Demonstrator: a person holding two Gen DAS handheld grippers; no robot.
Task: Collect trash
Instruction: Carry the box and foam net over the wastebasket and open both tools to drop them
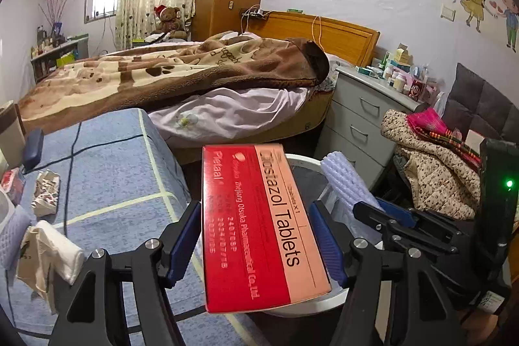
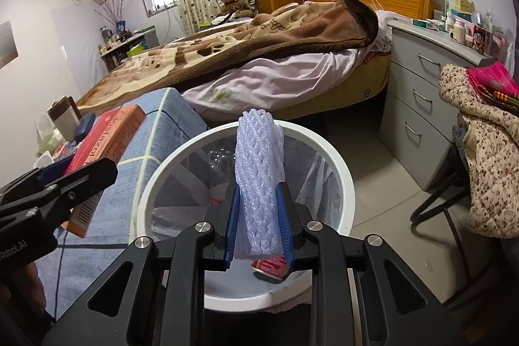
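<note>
The red-and-pink tablet box [image 1: 259, 226] sits clamped between the blue pads [image 1: 183, 240] of the left claw [image 1: 256, 244], long side running away from the camera, its far end over the near rim of the white trash bin [image 2: 340, 180]. In the right wrist view the same box [image 2: 107, 138] shows at left, above the blue-covered table [image 2: 155, 132], w/ the left claw [image 2: 52, 180] around it. The right claw [image 2: 259, 222] is clenched on a roll of white foam netting [image 2: 259, 167], held upright directly over the bin's open mouth; from the left wrist view the roll [image 1: 343, 177] pokes up just right of the box, the right claw [image 1: 399, 222] below it. Inside the bin: a clear liner and a red wrapper [image 2: 271, 266] at the near side, partly hidden by the claw. The bin stands on the floor against the table's right edge. Near the table's left edge lie more scraps: a crumpled printed wrapper [image 1: 47, 192], white tissue/paper [image 1: 55, 252], and a dark blue case [image 1: 34, 148] w/ a cord trailing across the cover. Beyond the table's far edge is a bed [image 1: 162, 77] w/ a brown blanket; a grey drawer unit [image 1: 360, 115] w/ bottles on top stands to its right, and a floral jacket [image 2: 483, 158] hangs over a chair at far right.
</note>
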